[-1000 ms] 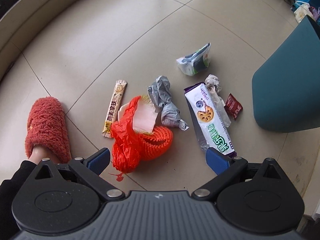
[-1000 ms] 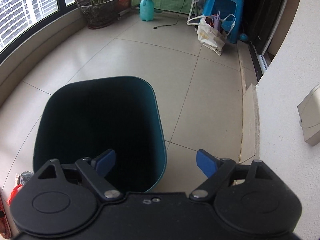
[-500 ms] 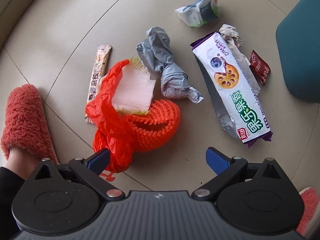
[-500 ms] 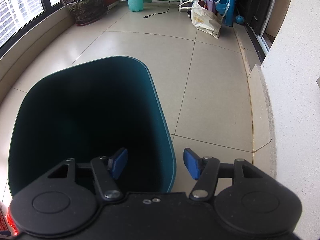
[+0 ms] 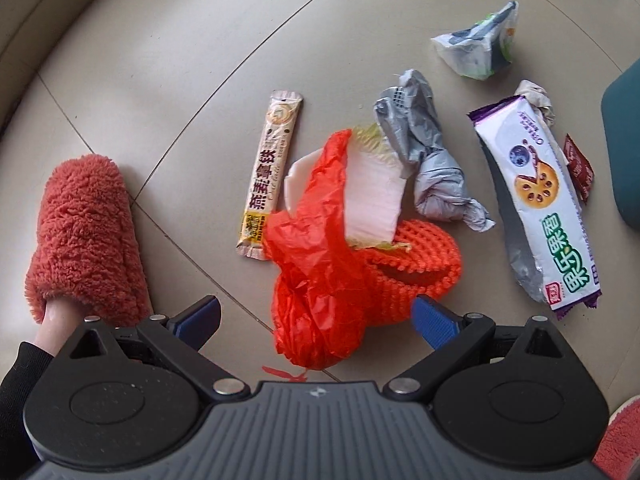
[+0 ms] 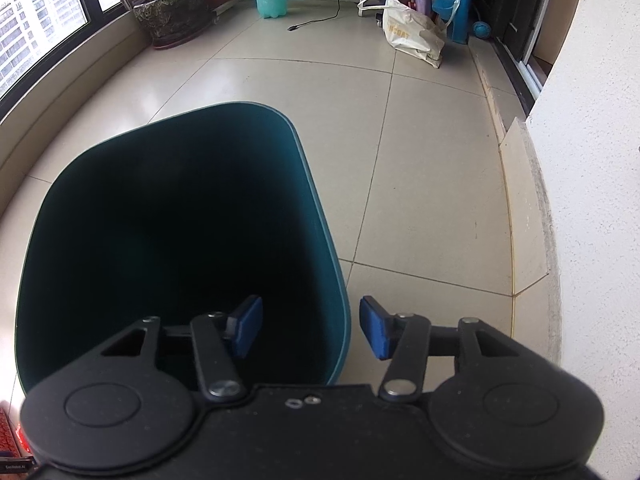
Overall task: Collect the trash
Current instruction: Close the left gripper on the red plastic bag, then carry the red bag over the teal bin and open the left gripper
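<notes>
Left tongs (image 5: 316, 318) open wide, poised low over the floor (image 5: 160, 80) — the blue pads flank the near end of the red plastic bag (image 5: 320, 272), without contact that I can confirm. A white cabbage piece (image 5: 372, 196) sits on the bag; an orange foam net (image 5: 416, 264) touches its right side. Beside it: a beige stick sachet (image 5: 270, 172), a crumpled grey bag (image 5: 428, 160), a long biscuit wrapper (image 5: 536, 200), a small dark-red packet (image 5: 578, 166), a white-green pouch (image 5: 480, 44). Red fuzzy slipper (image 5: 84, 232) at left.

Right tongs (image 6: 310, 330) partly open, holding nothing — they straddle the near right rim of the teal bin (image 6: 320, 224), left pad inside, right pad outside.
</notes>
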### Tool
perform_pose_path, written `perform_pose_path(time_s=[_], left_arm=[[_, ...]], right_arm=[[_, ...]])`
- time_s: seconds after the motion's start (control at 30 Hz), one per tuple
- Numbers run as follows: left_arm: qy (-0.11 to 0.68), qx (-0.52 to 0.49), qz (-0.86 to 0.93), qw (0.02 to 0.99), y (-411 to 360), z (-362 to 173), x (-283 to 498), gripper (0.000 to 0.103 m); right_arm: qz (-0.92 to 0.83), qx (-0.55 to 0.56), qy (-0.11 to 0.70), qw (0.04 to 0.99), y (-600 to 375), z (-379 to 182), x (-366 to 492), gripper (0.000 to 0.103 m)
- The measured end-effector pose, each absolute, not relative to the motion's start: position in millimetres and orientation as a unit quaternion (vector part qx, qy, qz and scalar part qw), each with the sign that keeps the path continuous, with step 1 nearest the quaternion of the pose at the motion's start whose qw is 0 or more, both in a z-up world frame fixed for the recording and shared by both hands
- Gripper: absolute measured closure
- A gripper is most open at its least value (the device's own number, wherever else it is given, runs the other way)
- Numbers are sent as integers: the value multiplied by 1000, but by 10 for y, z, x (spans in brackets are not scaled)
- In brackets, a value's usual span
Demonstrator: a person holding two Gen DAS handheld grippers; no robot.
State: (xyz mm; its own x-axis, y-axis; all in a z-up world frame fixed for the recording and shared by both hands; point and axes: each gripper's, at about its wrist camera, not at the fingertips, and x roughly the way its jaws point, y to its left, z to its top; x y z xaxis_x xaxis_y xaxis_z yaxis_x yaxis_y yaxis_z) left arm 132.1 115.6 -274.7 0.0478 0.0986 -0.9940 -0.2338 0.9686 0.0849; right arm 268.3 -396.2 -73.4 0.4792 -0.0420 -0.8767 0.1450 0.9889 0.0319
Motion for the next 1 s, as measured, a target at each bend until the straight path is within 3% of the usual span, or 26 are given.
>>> perform_pose_path(time_s=[0.2,0.3,0.33,0.43,0.5,0.67,1.0], left_arm=[[712,-120,102,685,1465,-3133,1262,8],[723,-120,99,673,1468,-3236,1226,28],[725,-117,101,671,1466,-3252,1221,41],[724,-102,100,674,1465,-3236,1190,52],[721,-90,102,679,1458,-3171,1181,54],[710,-74,132,688,1476,-2905,1193,59],[687,-64,154,708,1403,-2302,1211,62]], right_arm=[[-51,41,509,858,-3925,-759,2705,56],[-50,35,512,857,-3899,-783,2710,56],[-50,32,512,857,-3888,-786,2708,55],[-51,27,509,859,-3875,-780,2699,57],[-59,24,506,860,-3881,-777,2693,64],[-87,21,502,860,-3944,-784,2642,97],[-59,44,509,858,-4038,-775,2477,97]])
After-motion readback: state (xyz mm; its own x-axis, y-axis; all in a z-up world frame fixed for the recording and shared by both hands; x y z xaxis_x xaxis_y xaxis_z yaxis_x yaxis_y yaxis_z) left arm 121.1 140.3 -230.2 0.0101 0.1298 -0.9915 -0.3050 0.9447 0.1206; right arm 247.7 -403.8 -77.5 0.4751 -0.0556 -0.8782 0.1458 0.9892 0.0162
